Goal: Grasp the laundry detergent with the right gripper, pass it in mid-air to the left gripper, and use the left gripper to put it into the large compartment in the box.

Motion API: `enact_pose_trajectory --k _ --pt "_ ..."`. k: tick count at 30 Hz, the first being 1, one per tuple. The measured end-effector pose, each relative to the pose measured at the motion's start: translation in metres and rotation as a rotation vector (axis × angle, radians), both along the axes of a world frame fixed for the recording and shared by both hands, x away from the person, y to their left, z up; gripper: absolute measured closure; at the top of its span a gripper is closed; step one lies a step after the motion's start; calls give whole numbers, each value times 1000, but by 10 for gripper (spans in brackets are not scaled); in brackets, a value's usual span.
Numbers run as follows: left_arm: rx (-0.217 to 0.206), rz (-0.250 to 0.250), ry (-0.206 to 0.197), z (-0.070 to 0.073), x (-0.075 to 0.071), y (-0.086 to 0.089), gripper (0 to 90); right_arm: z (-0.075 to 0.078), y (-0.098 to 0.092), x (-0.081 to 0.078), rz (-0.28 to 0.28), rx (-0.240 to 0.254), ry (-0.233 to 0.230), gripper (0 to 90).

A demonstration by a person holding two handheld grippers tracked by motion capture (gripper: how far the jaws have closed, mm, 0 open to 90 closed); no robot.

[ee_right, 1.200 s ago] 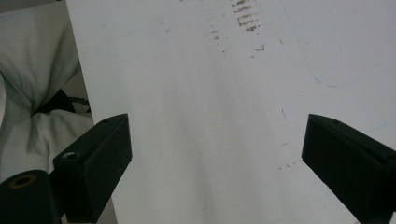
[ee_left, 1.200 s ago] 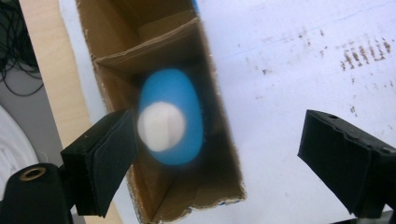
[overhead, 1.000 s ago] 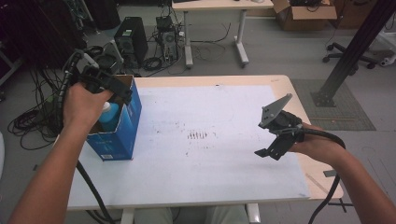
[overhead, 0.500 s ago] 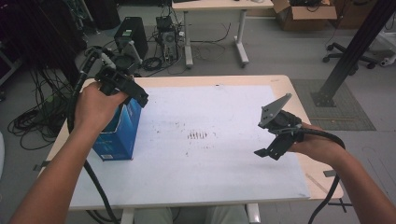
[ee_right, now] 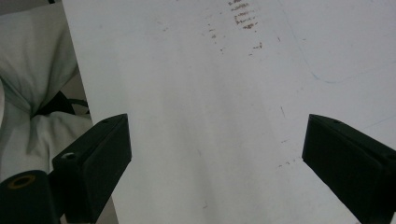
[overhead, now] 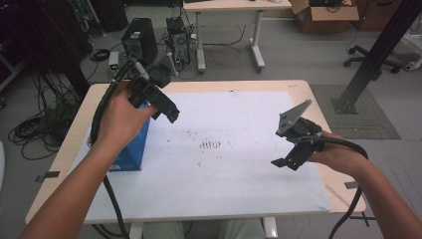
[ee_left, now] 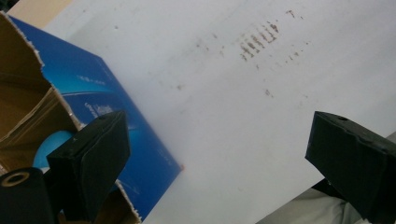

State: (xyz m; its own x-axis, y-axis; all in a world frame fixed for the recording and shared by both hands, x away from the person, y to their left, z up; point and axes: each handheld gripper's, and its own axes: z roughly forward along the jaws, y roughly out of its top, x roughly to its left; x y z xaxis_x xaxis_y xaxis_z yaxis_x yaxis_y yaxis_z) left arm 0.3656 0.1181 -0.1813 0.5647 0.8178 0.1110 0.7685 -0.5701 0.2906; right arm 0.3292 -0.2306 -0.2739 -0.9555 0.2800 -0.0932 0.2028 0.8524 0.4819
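A blue cardboard box stands open-topped at the left side of the white sheet. In the left gripper view its torn brown flaps and a light blue round thing inside it show. My left gripper hangs above the box's right edge and points over the sheet, open and holding nothing. My right gripper hovers low over the sheet's right side, open wide and holding nothing.
Brown smudge marks sit mid-sheet. The wooden table shows bare strips left and right of the sheet. Behind the table are computer towers, cables, another desk and a black post.
My left gripper has moved from over the box's opening to the right and slightly away, now reaching past the box's right edge. The right gripper has held still.
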Motion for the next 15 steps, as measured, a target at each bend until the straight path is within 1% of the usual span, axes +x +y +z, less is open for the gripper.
enact_pose_trajectory --k 9,15 --pt "8 -61 15 -7 -5 -19 69 -1 -1 2 -7 3 12 76" --pt "9 -79 26 -14 -3 -26 69 -2 -1 4 -9 6 14 75"
